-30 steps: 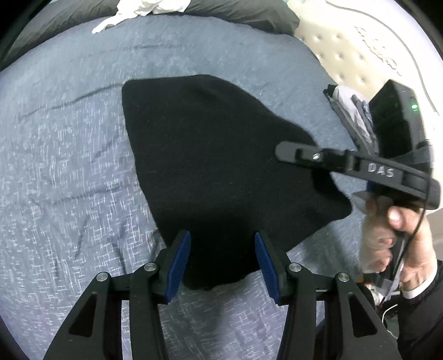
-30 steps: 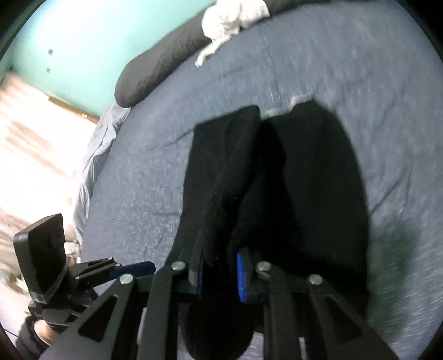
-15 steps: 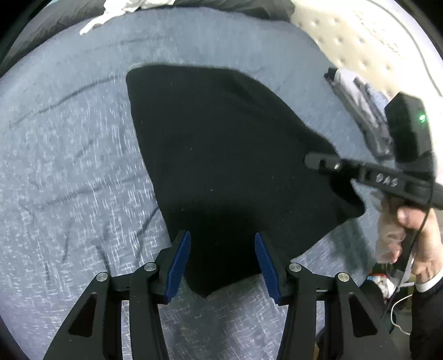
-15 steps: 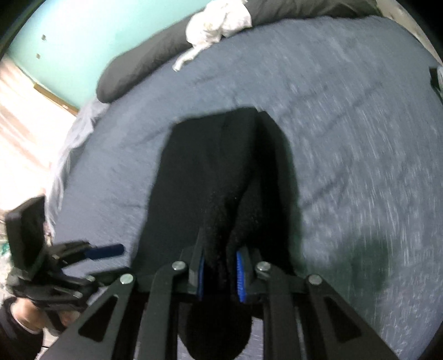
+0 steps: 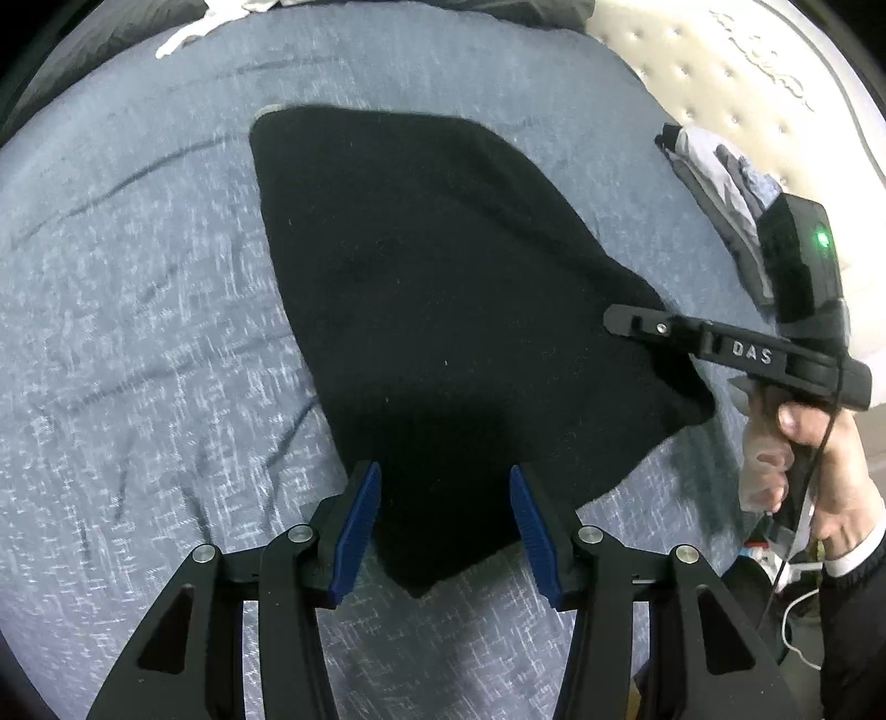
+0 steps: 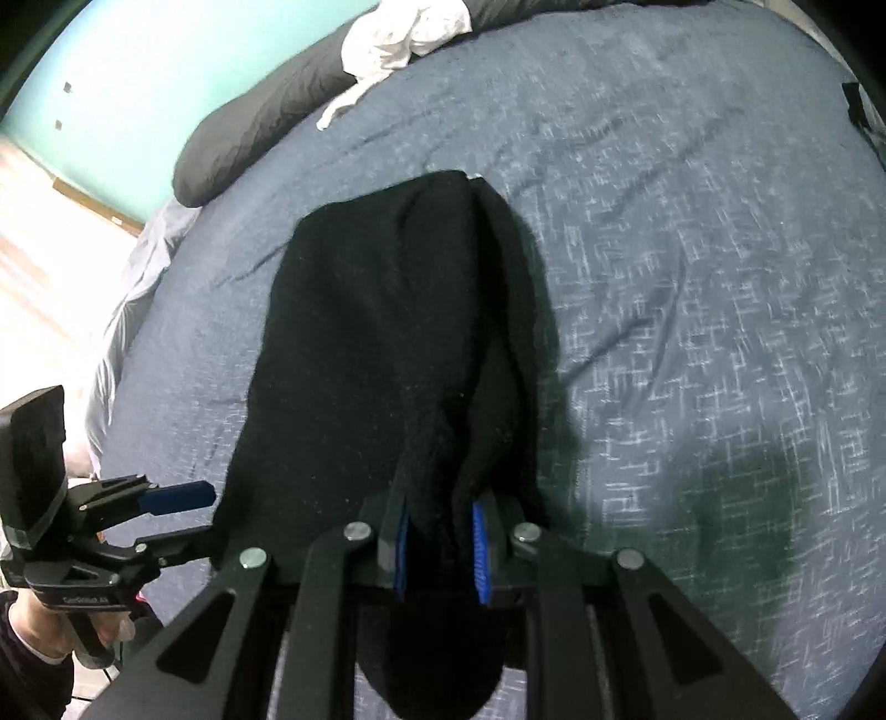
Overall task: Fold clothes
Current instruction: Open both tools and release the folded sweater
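Bed with a blue-grey mottled bedspread (image 5: 138,360); teal wall and wood floor at far left in the right wrist view, cream quilted mattress edge (image 5: 736,72) far right in the left wrist view. Black knit garment (image 5: 443,310) lies mid-bed, mostly flat, near right corner lifted.

Right claw (image 6: 441,545) nearly closed, blue pads pinching a bunched fold of the black garment; cloth hangs through below the jaws. Left claw (image 5: 446,531) about half open, holding nothing; the garment's near pointed corner sits between its fingers, pads not pressing.

Step, as judged: laying the held edge over to make a fold. Do it well by keeping the pinch firm, drawing the cloth taut and low over the flat part, aligning edges before release; left claw should pin or take the near corner so the base doesn't drag.

Hard to tell: garment type, sleeves or hem all black, no detail. Layer count in the pinch unclear. White crumpled cloth (image 6: 398,39) on a dark pillow (image 6: 249,138) far back; grey folded item (image 5: 720,188) right, partly hidden.
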`<state>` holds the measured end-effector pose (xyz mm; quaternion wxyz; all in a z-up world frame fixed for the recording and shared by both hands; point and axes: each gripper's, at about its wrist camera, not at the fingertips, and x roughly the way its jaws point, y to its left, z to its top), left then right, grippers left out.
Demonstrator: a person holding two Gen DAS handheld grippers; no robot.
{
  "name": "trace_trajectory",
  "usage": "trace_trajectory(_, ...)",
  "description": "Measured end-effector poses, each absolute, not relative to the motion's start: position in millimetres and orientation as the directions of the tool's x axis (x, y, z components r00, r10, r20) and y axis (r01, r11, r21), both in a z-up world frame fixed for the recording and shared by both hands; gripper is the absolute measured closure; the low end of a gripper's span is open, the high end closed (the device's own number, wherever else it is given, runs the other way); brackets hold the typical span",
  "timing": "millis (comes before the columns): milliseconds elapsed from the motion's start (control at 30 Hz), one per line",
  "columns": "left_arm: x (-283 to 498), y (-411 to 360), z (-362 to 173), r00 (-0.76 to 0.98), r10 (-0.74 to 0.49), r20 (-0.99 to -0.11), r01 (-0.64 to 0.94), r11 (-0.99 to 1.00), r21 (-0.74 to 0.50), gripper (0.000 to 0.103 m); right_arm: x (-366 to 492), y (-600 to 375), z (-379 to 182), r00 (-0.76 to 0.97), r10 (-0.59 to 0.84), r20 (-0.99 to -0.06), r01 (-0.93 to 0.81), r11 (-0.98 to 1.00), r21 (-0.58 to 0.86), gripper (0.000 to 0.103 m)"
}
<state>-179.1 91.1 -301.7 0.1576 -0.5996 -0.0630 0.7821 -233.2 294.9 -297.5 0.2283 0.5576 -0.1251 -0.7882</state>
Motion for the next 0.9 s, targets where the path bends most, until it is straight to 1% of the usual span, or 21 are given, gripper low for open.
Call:
trace_trajectory(100,-176.7,92.1,-308.5,-0.226,0.308,-0.924,-0.166,-0.947,-0.275,0.049,-231.5,292.8,-307.9,-0.25,-0.501,-0.829,0.202,-0.864,0.462,0.086)
trace_trajectory(133,-175.9,91.6,-310.9,-0.225,0.306,-0.925,-0.163,-0.948,-0.274,0.049,-230.6,294.3,-310.9,-0.244,-0.509,-0.825,0.191,-0.86,0.474,0.083)
trace_trajectory(167,-175.1,91.0,-312.3,-0.225,0.306,-0.925,-0.16,-0.948,-0.275,0.048,-229.2,297.3,-311.0,-0.247,-0.516,-0.82,0.174,-0.857,0.486,0.078)
trace_trajectory(267,-173.6,89.0,-311.9,-0.227,0.31,-0.923,-0.158,-0.947,-0.279,0.048,-222.9,308.8,-298.5,-0.277,-0.505,-0.818,0.149,-0.863,0.482,0.071)
trace_trajectory(300,-173.3,88.9,-311.9,-0.227,0.309,-0.924,-0.157,-0.948,-0.278,0.048,-220.6,312.7,-293.1,-0.288,-0.497,-0.819,0.146,-0.868,0.475,0.071)
trace_trajectory(433,-172.1,88.5,-311.8,-0.232,0.304,-0.924,-0.157,-0.949,-0.273,0.048,-208.0,320.7,-266.4,-0.355,-0.4,-0.845,0.169,-0.916,0.362,0.071)
trace_trajectory(500,-171.4,87.7,-311.3,-0.233,0.304,-0.924,-0.155,-0.949,-0.273,0.048,-202.3,323.5,-257.9,-0.367,-0.429,-0.826,0.184,-0.903,0.388,0.071)
trace_trajectory(600,-170.3,86.7,-310.4,-0.233,0.304,-0.924,-0.151,-0.95,-0.275,0.048,-194.1,312.5,-253.1,-0.333,-0.488,-0.807,0.237,-0.871,0.429,0.071)
trace_trajectory(700,-169.1,82.5,-307.9,-0.227,0.322,-0.919,-0.138,-0.945,-0.297,0.048,-187.5,295.5,-253.0,-0.299,-0.532,-0.792,0.294,-0.841,0.454,0.073)
trace_trajectory(800,-163.9,76.9,-305.7,-0.213,0.341,-0.915,-0.133,-0.938,-0.319,0.048,-189.0,284.3,-269.2,-0.258,-0.52,-0.815,0.299,-0.844,0.444,0.077)
trace_trajectory(833,-161.3,76.7,-305.7,-0.209,0.343,-0.916,-0.138,-0.938,-0.319,0.048,-190.8,286.2,-277.0,-0.248,-0.513,-0.822,0.28,-0.85,0.446,0.079)
trace_trajectory(900,-155.2,78.8,-309.5,-0.189,0.342,-0.921,-0.152,-0.936,-0.317,0.048,-194.3,292.4,-289.8,-0.234,-0.5,-0.834,0.243,-0.86,0.448,0.09)
